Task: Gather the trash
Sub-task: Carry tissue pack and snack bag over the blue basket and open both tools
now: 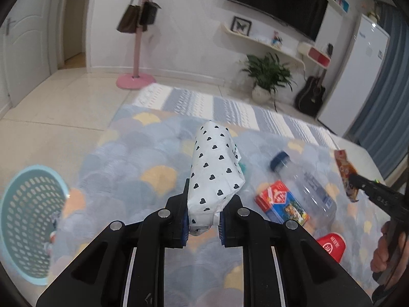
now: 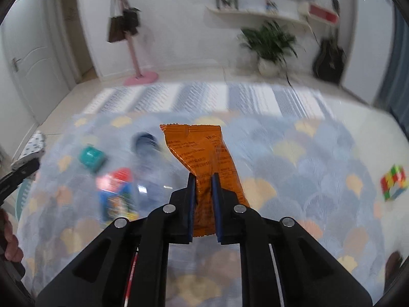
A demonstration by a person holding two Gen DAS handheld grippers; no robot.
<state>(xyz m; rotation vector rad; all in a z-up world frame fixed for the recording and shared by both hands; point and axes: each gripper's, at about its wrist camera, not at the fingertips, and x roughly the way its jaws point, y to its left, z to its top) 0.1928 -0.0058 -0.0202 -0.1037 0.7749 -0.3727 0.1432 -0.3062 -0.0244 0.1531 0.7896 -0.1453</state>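
My left gripper is shut on a white packet with black hearts and holds it above the rug. A teal perforated basket stands at the far left. My right gripper is shut on an orange snack wrapper, also lifted; the wrapper shows at the right of the left wrist view. On the rug lie a clear plastic bottle with a blue cap, a red and blue carton, a red cup and a small teal box.
A colourful puzzle cube lies on the rug at the right. A pink coat stand, a potted plant, a guitar and a white fridge stand along the far wall.
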